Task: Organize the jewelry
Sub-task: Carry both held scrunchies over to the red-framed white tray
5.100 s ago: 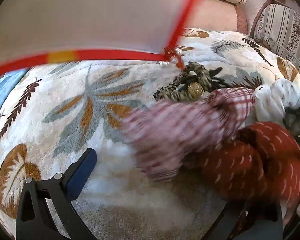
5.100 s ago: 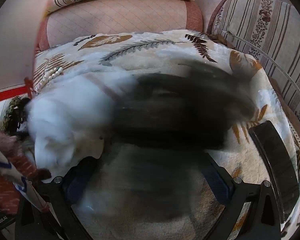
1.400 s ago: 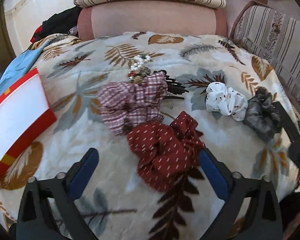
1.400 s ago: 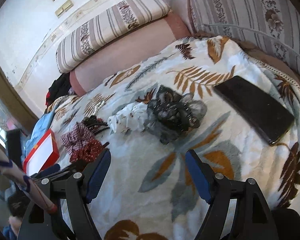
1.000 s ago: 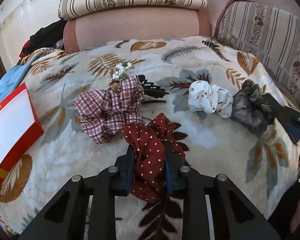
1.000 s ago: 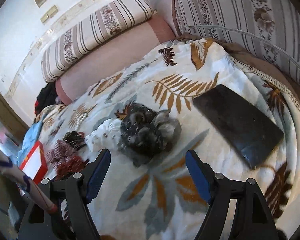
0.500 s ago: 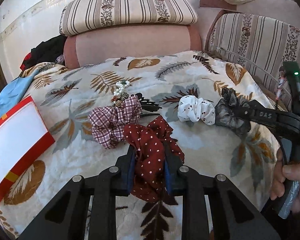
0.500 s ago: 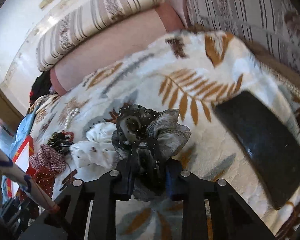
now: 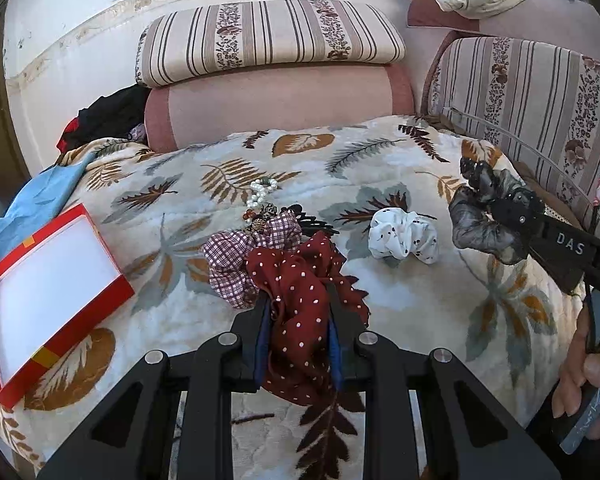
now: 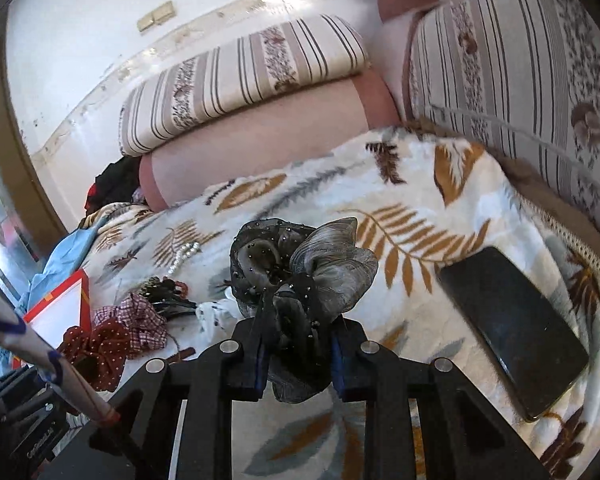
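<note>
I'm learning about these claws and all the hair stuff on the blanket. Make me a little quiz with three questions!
1. True or false: the left claw is shut on the red dotted scrunchie.
2. Which scrunchie does the right claw grip? A) white B) grey sheer C) plaid
3. Fill in: the red box lies open and looks ____ inside.

Key
1. True.
2. B, the grey sheer scrunchie; the white scrunchie and plaid scrunchie lie on the leaf-print blanket.
3. Empty.
</note>
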A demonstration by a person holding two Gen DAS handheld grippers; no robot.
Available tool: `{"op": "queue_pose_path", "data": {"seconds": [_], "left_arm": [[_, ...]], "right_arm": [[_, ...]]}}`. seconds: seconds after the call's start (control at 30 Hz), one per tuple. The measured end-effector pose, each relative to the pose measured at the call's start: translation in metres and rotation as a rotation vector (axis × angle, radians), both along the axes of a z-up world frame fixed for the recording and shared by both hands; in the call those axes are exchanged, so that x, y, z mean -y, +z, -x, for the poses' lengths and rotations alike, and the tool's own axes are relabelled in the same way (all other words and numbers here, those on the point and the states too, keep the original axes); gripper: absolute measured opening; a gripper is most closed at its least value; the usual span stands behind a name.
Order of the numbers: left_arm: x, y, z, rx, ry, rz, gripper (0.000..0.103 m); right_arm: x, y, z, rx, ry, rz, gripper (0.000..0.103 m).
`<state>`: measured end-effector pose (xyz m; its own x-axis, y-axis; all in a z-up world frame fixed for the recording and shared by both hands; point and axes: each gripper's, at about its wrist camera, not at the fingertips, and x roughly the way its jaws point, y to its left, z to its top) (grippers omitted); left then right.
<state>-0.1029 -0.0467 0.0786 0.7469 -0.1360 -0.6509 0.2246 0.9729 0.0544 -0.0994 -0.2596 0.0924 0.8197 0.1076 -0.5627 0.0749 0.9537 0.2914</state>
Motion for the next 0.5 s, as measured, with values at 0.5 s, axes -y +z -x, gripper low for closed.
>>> {"op": "queue_pose_path", "data": {"seconds": [0.5], "left_arm": [[-0.008, 0.013, 0.005, 0.024, 0.021, -0.002, 0.023]], "right_arm": [[-0.014, 0.01, 0.021, 0.062, 0.02, 0.006, 0.026]]}}
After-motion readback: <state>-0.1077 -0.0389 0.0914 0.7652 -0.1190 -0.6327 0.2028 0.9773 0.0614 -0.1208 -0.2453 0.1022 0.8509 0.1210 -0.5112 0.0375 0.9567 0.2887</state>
